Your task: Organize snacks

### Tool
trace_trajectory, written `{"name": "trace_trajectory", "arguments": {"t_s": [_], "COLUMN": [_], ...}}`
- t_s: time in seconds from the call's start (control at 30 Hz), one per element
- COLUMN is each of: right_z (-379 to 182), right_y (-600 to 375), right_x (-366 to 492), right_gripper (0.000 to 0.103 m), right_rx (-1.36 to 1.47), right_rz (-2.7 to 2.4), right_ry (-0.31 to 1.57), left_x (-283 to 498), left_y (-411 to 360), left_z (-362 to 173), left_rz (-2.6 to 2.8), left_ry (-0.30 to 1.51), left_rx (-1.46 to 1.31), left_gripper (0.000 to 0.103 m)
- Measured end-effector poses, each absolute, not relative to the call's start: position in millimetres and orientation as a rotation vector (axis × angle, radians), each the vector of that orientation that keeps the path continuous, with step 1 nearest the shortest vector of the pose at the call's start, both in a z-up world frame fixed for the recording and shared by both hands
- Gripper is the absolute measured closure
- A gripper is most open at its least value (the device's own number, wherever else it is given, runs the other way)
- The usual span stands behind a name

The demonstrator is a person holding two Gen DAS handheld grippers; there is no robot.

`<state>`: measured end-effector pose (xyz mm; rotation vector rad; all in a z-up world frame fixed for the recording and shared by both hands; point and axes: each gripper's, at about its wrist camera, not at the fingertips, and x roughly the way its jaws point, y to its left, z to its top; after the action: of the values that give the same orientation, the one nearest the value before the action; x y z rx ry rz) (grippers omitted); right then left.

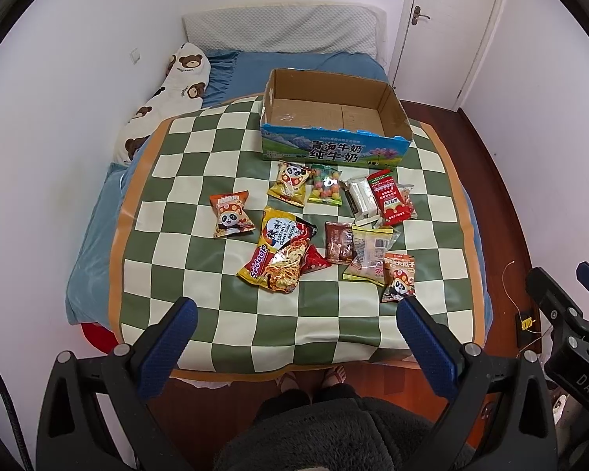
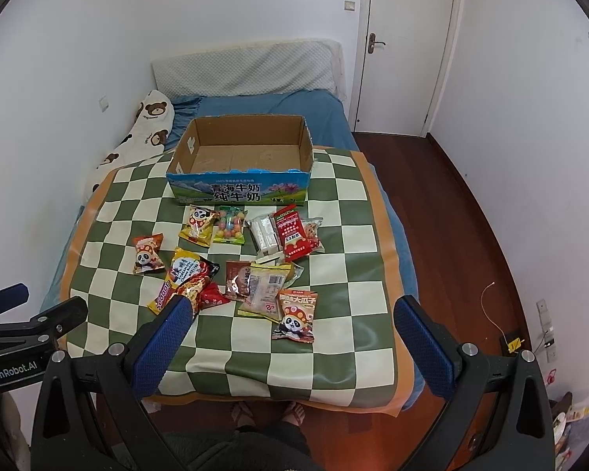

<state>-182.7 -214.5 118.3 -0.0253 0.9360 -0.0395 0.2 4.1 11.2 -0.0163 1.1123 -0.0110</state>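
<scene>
Near mat [image 1: 255,329] squares lie bare; snack packets [image 1: 278,255] crowd the way to the open-topped box [image 1: 333,149].

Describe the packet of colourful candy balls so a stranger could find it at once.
Start at the open blue-printed cardboard box on the green-and-cream checkered mat. Just before its front wall lies the clear packet of colourful candy balls, beside a yellow panda packet; only it shows round sweets inside.

Both grippers are black frames with silver screw heads and blue, grippy-textured finger pads [image 1: 168,347]. The left gripper [image 2: 4,327] has "GenRobot.AI" printed on its side, the right gripper [image 1: 573,337] says "DAS". The person wears a dark fuzzy robe [image 1: 333,435], I think, and sandals [image 2: 269,412].
</scene>
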Motion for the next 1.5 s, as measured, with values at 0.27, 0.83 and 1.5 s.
{"name": "trace_trajectory", "arguments": {"t_s": [0.27,0.83,1.5], "right_z": [118.6,117.1,117.0], "right_y": [-209.9,-208.3,-207.9], "right_x": [-182.6,-181.3,-182.0], "right_gripper": [0.0,0.0,0.0], "right_rx": [-0.024,-0.018,-0.012], "right_rz": [-0.044,-0.044,-0.047], "right_ry": [0.937,0.941,0.934], "left_x": [-1.4,-0.6,0.3], "left_y": [5.6,5.3,6.6], "left_z": [11.0,9.1,10.1], "left_rz": [-0.019,-0.022,-0.024], "left_ry": [1.118,1.113,1.114], "left_rx": [-0.006,-0.003,-0.003], "left_gripper": [0.0,0.0,0.0]}}
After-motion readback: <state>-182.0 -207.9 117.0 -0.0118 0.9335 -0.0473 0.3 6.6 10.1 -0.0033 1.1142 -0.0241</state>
